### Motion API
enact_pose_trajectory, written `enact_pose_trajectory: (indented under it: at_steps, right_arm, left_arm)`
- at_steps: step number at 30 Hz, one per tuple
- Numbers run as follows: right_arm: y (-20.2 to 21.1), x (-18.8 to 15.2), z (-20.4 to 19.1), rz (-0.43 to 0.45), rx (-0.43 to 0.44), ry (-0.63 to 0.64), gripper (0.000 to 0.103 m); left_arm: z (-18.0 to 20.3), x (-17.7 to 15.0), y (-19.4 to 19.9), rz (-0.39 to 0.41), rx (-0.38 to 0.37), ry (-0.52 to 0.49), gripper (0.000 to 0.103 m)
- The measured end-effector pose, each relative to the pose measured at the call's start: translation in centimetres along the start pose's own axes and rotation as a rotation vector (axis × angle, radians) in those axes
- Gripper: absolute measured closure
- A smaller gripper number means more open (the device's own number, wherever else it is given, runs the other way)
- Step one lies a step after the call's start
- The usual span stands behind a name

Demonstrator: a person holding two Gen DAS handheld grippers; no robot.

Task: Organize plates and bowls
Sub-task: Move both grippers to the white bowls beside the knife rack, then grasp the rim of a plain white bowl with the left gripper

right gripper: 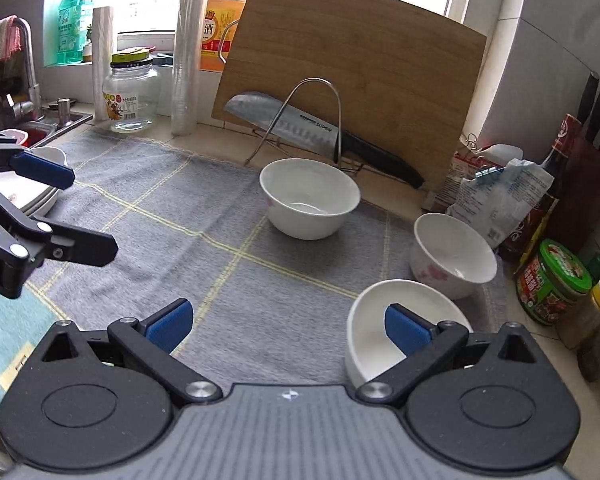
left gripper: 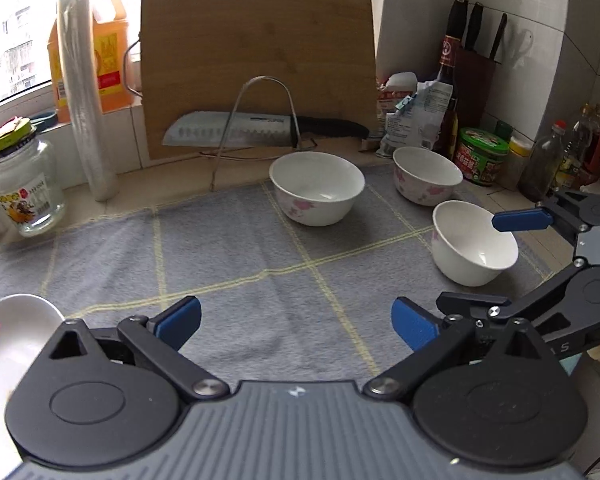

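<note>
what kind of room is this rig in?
Almost certainly a home kitchen counter. A cutting board leans under the window with a knife in a wire rack, a sink faucet stands at the left edge, and sauce bottles and jars crowd the tiled corner.

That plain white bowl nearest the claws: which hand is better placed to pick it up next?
Probably the right. The right claw is open, with one pad already over the plain white bowl. The left claw is open too, but only bare grey mat lies before it, the bowl sitting off to its right.
</note>
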State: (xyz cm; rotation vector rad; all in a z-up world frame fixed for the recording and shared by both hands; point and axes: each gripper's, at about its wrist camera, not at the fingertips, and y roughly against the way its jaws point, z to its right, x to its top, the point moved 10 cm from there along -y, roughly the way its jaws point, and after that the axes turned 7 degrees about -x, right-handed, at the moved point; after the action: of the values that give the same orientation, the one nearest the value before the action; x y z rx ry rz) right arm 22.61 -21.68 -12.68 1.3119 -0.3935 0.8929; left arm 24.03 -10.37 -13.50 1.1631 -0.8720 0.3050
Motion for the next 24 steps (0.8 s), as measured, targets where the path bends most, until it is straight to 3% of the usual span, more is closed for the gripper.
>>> enact_pose_trajectory:
  at_steps: [2, 8, 15, 18, 24]
  right_arm:
    - [0.2, -0.6, 1.5, 0.02, 0.028, 0.008, 0.0]
    - [0.3, -2.2, 5.7, 0.023, 0.051, -0.016, 0.0]
    - [-0.7, -5.0, 8.6, -0.028, -0.001, -0.04, 0.0]
    - [-1.4, -6.1, 9.5, -0.058, -0.006, -0.049, 0.0]
    - [-3.2, -7.2, 9.4, -0.076, 0.036, -0.061, 0.0]
  left_arm:
    - [1.7, 0.1, -0.5, 0.002, 0.04, 0.001, 0.002]
    - [5.6, 1.3, -2.1, -0.011, 0.01, -0.013, 0.002]
    - [8.5, 2.8, -5.1, -0.047, -0.074, -0.08, 0.002]
    - [10.1, 3.5, -6.6, -0.068, -0.148, -0.082, 0.002]
    - [13.0, 4.2, -10.6, -0.137, -0.198, -0.13, 0.003]
